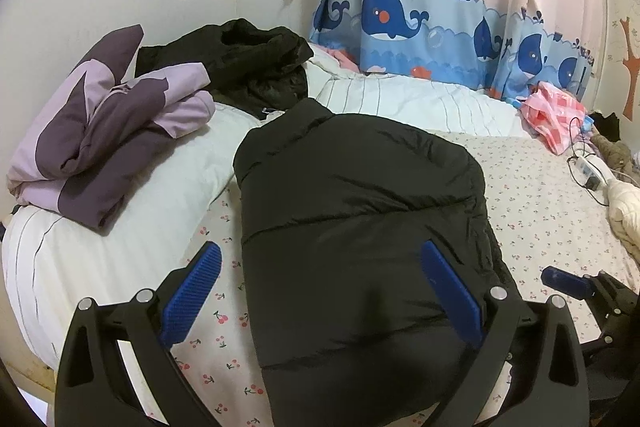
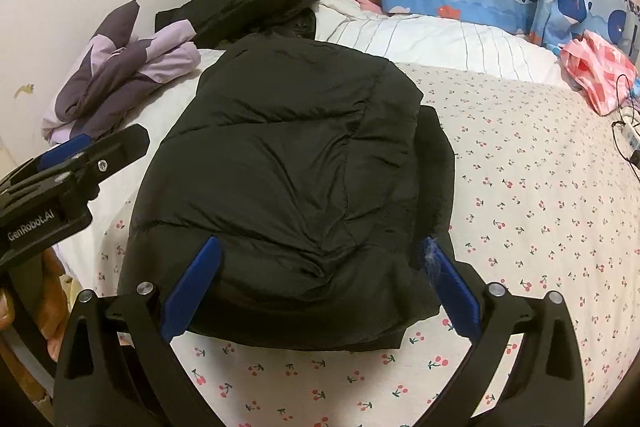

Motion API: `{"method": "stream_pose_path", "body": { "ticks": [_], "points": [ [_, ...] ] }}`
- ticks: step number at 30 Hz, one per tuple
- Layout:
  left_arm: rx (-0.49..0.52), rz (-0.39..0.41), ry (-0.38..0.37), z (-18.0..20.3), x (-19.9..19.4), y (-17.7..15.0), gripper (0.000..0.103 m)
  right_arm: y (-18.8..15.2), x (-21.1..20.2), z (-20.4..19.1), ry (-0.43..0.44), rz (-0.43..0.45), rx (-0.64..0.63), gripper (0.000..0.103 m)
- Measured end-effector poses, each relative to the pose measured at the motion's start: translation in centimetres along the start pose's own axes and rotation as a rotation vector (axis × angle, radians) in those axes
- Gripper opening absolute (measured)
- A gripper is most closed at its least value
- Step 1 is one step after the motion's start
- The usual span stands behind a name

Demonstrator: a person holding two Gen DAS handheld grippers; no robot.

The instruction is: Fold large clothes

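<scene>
Black puffer jacket (image 2: pixel 296 163): folded into a compact bundle, lying on the cherry-print bed sheet (image 2: pixel 520 211), collar end toward the wall and curtain, its far left edge against the white striped duvet (image 1: pixel 120 227).
Jacket surface: quilted, shiny, creased; in the right wrist view a second folded layer shows along its right side.
Left gripper (image 1: pixel 320 291): jaws spread wide, nothing held; the left blue pad (image 1: pixel 192 295) is over the sheet beside the jacket, the right pad (image 1: pixel 452 291) is over the jacket's near right part. Whether the pads touch the fabric cannot be told.
Right gripper (image 2: pixel 320 287): jaws spread wide, nothing clamped; both blue pads straddle the near end of the jacket, and the right pad (image 2: pixel 452 291) carries a wisp of white fluff.
Grippers to each other: the right one shows at the right edge of the left wrist view, the left one at the left edge of the right wrist view, marked "GenRobot.AI".
Purple and lilac jacket (image 1: pixel 104 131): folded loosely on the duvet, left of the black jacket.
Black fleecy garment (image 1: pixel 248 63): crumpled behind it, near the wall.
Whale-print curtain (image 1: pixel 432 23): hangs behind the bed.
Pink checked plastic bag (image 1: pixel 556 115): on the bed's far right.
Power strip (image 1: pixel 592 171): with cables, just beyond the bag.
</scene>
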State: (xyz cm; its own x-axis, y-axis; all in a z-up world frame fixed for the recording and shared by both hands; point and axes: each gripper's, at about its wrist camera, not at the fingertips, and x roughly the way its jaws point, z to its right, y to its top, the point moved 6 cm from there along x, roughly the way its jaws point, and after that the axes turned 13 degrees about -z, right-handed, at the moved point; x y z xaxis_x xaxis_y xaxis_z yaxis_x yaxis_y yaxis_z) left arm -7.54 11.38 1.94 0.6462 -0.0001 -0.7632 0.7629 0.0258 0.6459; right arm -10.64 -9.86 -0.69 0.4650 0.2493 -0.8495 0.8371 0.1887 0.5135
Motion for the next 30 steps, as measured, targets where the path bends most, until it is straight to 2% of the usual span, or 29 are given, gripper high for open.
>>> {"method": "stream_pose_path", "body": {
  "ticks": [17, 19, 23, 26, 30],
  "points": [
    [-0.018, -0.017, -0.012, 0.0, 0.4, 0.3, 0.096, 0.1, 0.3, -0.4, -0.004, -0.007, -0.001, 0.096],
    [-0.035, -0.028, -0.031, -0.3, 0.6, 0.3, 0.096, 0.1, 0.4, -0.4, -0.008, -0.012, -0.001, 0.096],
    [-0.073, -0.099, -0.046, -1.0, 1.7, 0.3, 0.096, 0.2, 0.8, -0.3, -0.017, -0.024, 0.005, 0.096],
    [-0.096, -0.095, -0.032, -1.3, 1.8, 0.1, 0.096, 0.2, 0.9, -0.3, -0.017, -0.031, 0.012, 0.096],
    [-0.099, -0.084, -0.02, -1.4, 1.4, 0.0, 0.096, 0.1, 1.1, -0.6, 0.029, -0.054, 0.015, 0.096]
  ]
}}
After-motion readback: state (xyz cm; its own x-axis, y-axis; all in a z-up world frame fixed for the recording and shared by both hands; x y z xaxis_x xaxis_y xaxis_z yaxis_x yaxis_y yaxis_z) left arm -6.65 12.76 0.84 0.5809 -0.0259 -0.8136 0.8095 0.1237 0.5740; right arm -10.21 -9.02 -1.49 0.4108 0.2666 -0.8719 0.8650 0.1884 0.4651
